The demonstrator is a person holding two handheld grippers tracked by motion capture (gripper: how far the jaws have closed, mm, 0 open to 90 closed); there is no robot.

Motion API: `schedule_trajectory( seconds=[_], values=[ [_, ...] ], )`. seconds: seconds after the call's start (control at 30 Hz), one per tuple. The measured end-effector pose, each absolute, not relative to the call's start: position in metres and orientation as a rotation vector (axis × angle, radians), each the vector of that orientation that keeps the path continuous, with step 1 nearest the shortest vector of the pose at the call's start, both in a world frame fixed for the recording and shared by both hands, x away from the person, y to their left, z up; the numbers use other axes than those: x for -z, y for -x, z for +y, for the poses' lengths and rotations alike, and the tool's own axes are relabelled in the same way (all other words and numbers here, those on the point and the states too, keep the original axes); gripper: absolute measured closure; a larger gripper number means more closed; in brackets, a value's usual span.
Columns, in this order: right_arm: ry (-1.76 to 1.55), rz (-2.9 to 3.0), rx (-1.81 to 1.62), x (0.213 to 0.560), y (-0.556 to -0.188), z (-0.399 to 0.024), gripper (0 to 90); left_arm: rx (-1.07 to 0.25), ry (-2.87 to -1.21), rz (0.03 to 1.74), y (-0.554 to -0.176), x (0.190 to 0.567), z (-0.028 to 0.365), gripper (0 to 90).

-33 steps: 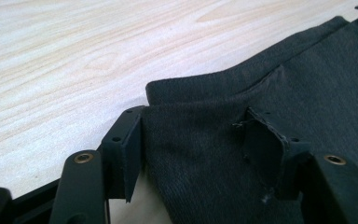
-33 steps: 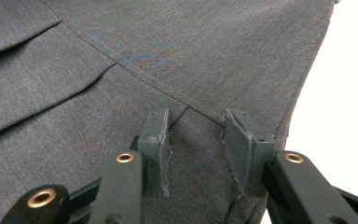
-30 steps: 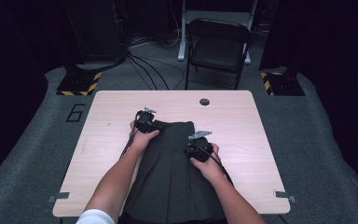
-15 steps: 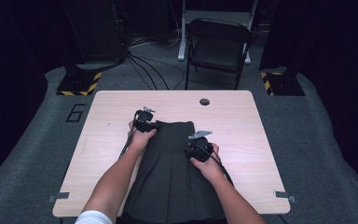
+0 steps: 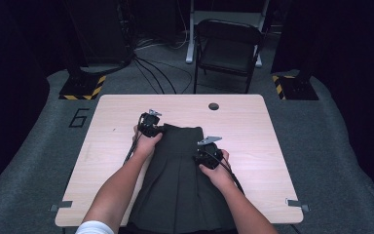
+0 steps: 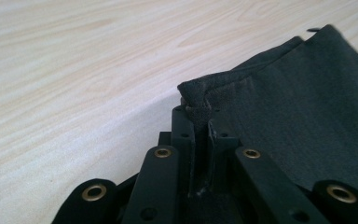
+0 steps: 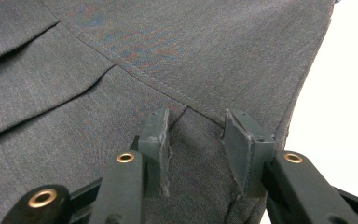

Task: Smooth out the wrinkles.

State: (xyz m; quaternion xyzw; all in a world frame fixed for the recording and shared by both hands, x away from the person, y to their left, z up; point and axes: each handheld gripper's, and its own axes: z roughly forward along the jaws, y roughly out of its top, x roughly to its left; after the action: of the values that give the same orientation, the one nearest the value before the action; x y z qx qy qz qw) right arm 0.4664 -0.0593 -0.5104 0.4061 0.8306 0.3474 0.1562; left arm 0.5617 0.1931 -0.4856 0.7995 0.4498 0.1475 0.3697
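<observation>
- Dark grey pleated skirt (image 5: 180,180) lies flat on the table (image 5: 102,136), its waistband at the far end, its hem over the near edge.
- Left gripper (image 6: 199,122) has just been closing; its jaws now pinch the waistband's corner, with bare wood to their left.
- Right gripper (image 7: 195,140) rests on the cloth just below the waistband seam, near the skirt's right edge; its jaws stand apart, fabric lying between them unpinched.

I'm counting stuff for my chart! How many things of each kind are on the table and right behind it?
Skirts: 1, the dark pleated skirt
Grippers: 2, left gripper and right gripper
Tables: 1, wooden table
Chairs: 1, folding chair
Total: 5
</observation>
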Motion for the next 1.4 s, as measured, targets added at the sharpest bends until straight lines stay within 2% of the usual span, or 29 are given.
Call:
schedule_trajectory(
  seconds=[0.37, 0.6, 0.83, 1.03, 1.4],
  values=[
    [-1.176, 2.368, -1.027, 0.511, -0.466, -0.061, 59.2, -0.395, -2.015, 1.073, -0.547, 0.462, 0.19, 83.9],
    [-1.187, 2.372, -1.008, 0.502, -0.465, -0.06, 51.0, -0.396, -1.993, 1.047, -0.542, 0.454, 0.187, 84.0],
    [-1.139, 2.372, -1.093, 0.484, -0.442, -0.054, 47.7, -0.405, -1.968, 1.022, -0.54, 0.441, 0.185, 84.1],
    [-1.116, 2.43, -1.055, 0.497, -0.431, -0.054, 47.0, -0.428, -1.987, 0.979, -0.54, 0.425, 0.178, 84.1],
    [-1.192, 2.401, -1.057, 0.512, -0.447, -0.059, 49.1, -0.448, -1.945, 0.941, -0.541, 0.404, 0.171, 84.1]
  ],
)
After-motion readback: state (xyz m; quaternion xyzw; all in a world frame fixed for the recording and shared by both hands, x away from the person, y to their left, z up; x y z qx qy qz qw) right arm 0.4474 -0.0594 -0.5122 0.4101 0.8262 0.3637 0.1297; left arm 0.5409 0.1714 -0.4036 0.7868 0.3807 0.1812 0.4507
